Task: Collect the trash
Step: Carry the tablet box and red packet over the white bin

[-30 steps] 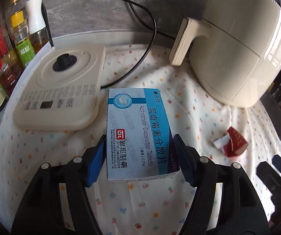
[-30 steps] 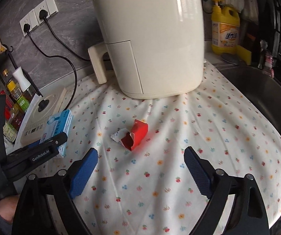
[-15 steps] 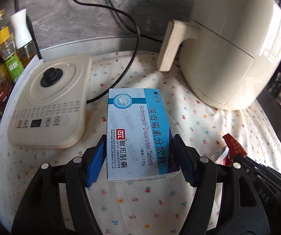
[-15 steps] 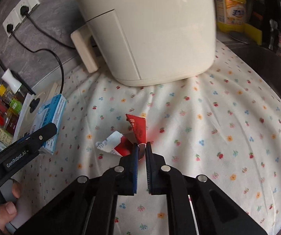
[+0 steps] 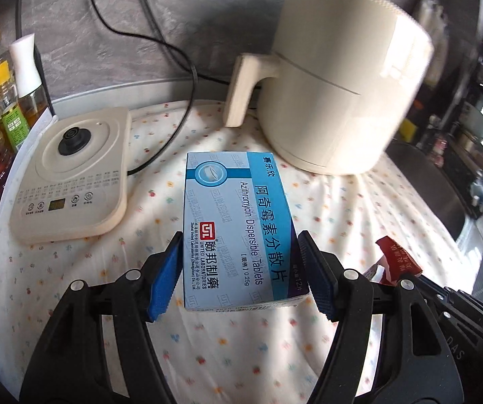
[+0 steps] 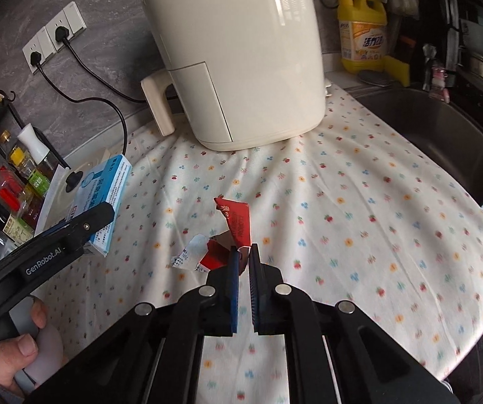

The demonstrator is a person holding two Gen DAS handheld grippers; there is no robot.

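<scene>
My left gripper (image 5: 239, 269) is shut on a blue and white tablet box (image 5: 238, 232) and holds it above the flowered cloth. The box also shows in the right wrist view (image 6: 106, 202), at the left. My right gripper (image 6: 244, 266) is shut on a torn red and white wrapper (image 6: 236, 225) and holds it just above the cloth. The wrapper also shows in the left wrist view (image 5: 394, 261), at the right edge beside the right gripper's body.
A cream air fryer (image 6: 241, 54) stands at the back on the flowered cloth (image 6: 359, 222). A cream kettle base (image 5: 73, 175) lies at the left, with oil and sauce bottles (image 5: 2, 107) beside it. A dark sink (image 6: 443, 134) is at the right. Yellow detergent (image 6: 362, 33) stands behind.
My right gripper came down, shut on the red wrapper and has lifted it off the cloth. My left gripper has risen and pulled back with the tablet box.
</scene>
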